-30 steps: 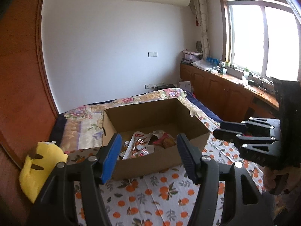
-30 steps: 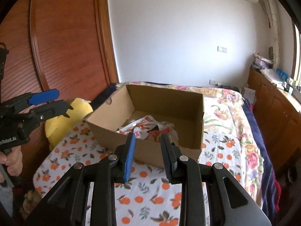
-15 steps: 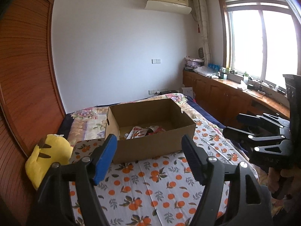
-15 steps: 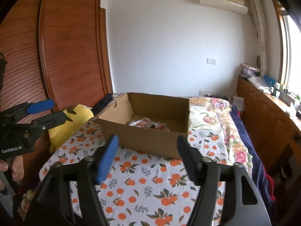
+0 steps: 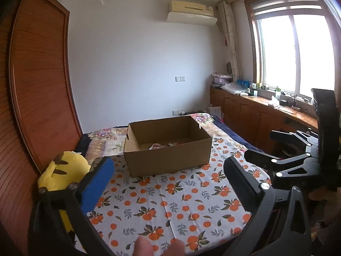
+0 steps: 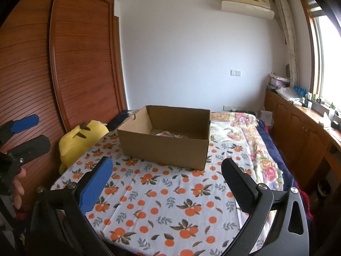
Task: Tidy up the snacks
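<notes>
An open cardboard box point(image 5: 170, 160) stands on the bed on an orange-print sheet point(image 5: 170, 196). Snack packets point(image 5: 162, 146) lie on its floor, mostly hidden by the near wall. The box also shows in the right wrist view point(image 6: 164, 149), with a bit of packets point(image 6: 168, 134) visible. My left gripper point(image 5: 168, 183) is open and empty, well back from the box. My right gripper point(image 6: 166, 183) is open and empty, also back from the box. Each gripper shows in the other's view: the right one point(image 5: 275, 147) at the right edge, the left one point(image 6: 27, 134) at the left edge.
A yellow plush toy point(image 5: 64, 170) lies at the bed's left side by a wooden wardrobe point(image 6: 64, 64). A floral blanket point(image 6: 245, 128) covers the far side of the bed. Wooden cabinets point(image 5: 245, 111) with clutter run under the window on the right.
Both grippers have pulled back and up from the box, which now looks smaller and farther. The right gripper's jaws opened wide from nearly shut; the left opened a little wider.
</notes>
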Demonstrator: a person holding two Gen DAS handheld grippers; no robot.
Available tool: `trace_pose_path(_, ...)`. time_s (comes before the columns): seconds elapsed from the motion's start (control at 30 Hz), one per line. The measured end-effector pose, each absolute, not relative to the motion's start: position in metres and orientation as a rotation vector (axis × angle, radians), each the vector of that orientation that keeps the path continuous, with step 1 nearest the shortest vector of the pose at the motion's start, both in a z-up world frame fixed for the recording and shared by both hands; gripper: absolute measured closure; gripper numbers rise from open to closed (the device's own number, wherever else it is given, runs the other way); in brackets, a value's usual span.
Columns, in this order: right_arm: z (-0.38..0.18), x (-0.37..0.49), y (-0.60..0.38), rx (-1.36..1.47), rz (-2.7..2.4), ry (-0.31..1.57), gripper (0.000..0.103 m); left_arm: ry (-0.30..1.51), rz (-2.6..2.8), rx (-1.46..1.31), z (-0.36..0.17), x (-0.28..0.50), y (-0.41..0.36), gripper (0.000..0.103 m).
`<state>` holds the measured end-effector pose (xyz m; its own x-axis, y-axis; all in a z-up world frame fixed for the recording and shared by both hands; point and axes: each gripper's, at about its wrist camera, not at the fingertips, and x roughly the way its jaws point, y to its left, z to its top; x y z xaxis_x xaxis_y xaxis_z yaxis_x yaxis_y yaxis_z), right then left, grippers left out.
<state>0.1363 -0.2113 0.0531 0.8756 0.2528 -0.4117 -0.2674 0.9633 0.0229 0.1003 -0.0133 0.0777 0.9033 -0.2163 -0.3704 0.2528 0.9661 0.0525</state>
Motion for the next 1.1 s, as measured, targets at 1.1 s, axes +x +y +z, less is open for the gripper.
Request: trace_pose_path(1.1,0.035,0.023,-0.226,-0.023,0.161,0.353,0.000,0.359,-0.066,0.093,0.039,0.014,-0.007,0.000)
